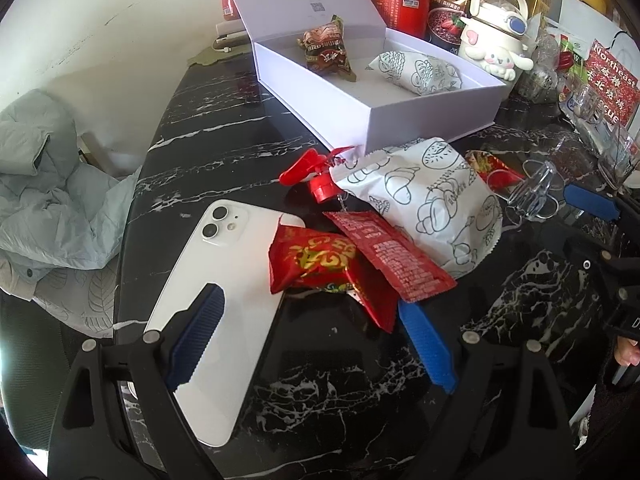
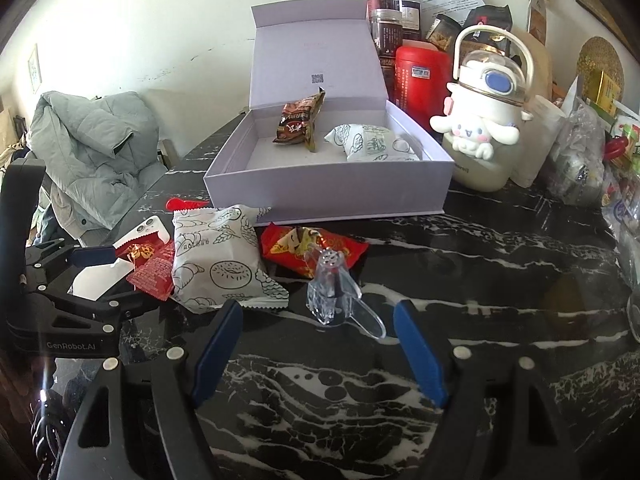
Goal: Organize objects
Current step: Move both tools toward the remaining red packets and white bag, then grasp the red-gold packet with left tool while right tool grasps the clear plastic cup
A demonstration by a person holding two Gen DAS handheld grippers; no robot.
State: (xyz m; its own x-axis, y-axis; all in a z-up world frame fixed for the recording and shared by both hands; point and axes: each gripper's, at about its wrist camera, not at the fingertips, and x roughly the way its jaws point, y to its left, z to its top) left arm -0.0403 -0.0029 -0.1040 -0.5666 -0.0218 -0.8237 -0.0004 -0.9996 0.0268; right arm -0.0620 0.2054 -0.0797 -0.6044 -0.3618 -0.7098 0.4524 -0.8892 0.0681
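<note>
Left wrist view: my left tongs (image 1: 308, 340) stand wide open, gripping nothing, over the white phone (image 1: 218, 292); a red snack packet (image 1: 320, 264) lies just ahead. My right tongs (image 2: 320, 348) are equally spread and empty, a clear plastic piece (image 2: 332, 292) just ahead between the fingers. Beyond both, the open white box (image 2: 328, 192) sits on the bench (image 2: 480, 264).

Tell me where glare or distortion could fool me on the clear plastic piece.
Right wrist: clear plastic piece is sharp, with bright highlights against the dark marble table. Left wrist: clear plastic piece sits near the fisheye rim, stretched and faint; the white phone is brightly lit but readable.
</note>
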